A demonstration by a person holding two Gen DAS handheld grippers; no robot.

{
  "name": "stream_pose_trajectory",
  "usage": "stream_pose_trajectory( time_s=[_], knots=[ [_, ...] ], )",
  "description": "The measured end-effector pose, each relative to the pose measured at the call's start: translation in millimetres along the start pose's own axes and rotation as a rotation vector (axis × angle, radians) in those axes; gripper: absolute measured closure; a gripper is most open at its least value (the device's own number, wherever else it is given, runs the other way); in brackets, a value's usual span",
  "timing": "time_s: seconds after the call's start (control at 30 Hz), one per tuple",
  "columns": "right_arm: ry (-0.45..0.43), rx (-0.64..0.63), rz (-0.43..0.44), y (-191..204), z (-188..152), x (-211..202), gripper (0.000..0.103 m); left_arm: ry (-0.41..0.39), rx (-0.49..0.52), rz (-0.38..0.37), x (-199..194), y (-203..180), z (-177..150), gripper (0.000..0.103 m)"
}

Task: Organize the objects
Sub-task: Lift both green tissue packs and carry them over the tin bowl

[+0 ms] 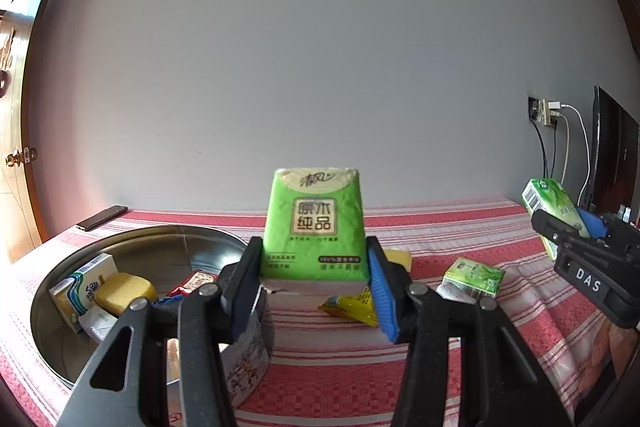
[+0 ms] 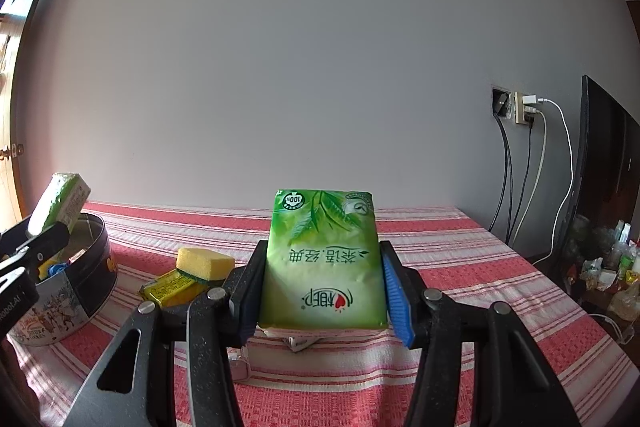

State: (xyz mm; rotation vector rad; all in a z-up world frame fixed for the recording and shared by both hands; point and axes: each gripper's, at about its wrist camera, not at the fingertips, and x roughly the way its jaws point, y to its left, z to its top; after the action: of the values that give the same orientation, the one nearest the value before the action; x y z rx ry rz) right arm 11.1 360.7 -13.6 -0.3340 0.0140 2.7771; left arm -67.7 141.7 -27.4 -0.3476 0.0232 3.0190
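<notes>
Both grippers point(image 1: 314, 281) point(image 2: 322, 291) clamping tissue packs point(image 1: 314, 227) point(image 2: 324, 263) over striped tablecloth point(image 2: 460, 267), seemingly a bedroom

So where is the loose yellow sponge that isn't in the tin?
The yellow sponge lies on the red striped cloth, resting on a yellow packet, between the round metal tin and the right gripper.
</notes>
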Motion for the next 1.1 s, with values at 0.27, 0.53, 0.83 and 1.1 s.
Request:
stream_pose_trajectory(
  time_s=[0.27, 0.53, 0.83, 1.1],
  knots=[
    [0.018, -0.03, 0.092, 35.8, 4.7, 5.6, 0.048, -0.027, -0.011, 0.046, -14.9, 25.8, 7.4, 0.053],
    [0.028, -0.031, 0.217, 75.3, 20.2, 9.9, 0.048, -0.017, -0.037, 0.151, -21.9, 76.3, 9.8, 0.053],
    [0.056, -0.076, 0.349, 128.5, 34.4, 19.4, 0.048, 0.02, -0.049, 0.237, -13.0, 112.6, 6.3, 0.053],
    [0.084, -0.124, 0.434, 172.4, 42.2, 26.2, 0.048, 0.071, -0.043, 0.269, 0.0, 122.8, -0.7, 0.053]
  ],
)
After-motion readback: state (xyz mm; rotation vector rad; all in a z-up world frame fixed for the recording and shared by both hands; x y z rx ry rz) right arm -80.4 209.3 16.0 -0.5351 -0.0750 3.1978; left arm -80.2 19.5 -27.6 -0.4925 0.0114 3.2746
